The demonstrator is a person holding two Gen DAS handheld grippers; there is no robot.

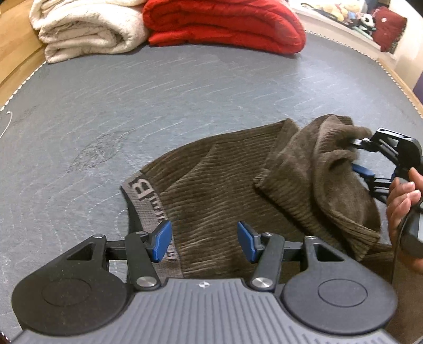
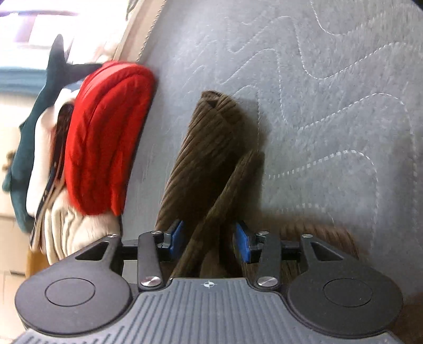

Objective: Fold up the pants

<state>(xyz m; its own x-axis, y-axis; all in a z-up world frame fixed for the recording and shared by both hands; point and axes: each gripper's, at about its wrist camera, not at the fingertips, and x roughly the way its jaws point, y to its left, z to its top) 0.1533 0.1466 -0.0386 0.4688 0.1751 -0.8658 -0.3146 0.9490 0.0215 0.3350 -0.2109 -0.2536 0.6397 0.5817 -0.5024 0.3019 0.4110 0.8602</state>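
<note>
Brown ribbed pants (image 1: pixel 219 190) lie on the grey quilted mat (image 1: pixel 158 87), their grey lettered waistband (image 1: pixel 144 193) toward the left. My left gripper (image 1: pixel 203 244) is open and empty, hovering over the waist end with its blue pads (image 1: pixel 161 244) apart. My right gripper (image 1: pixel 362 161) is at the right, with a bunched fold of the pants' leg between its fingers, lifted above the rest. In the right wrist view the right gripper (image 2: pixel 208 243) has that brown fabric (image 2: pixel 203 164) between its blue pads (image 2: pixel 242 244), which stand apart.
A folded cream blanket (image 1: pixel 87 29) and a folded red blanket (image 1: pixel 224 23) lie at the mat's far edge. Stuffed toys (image 1: pixel 364 16) sit on a shelf at the far right. The red blanket (image 2: pixel 105 137) also shows in the right wrist view.
</note>
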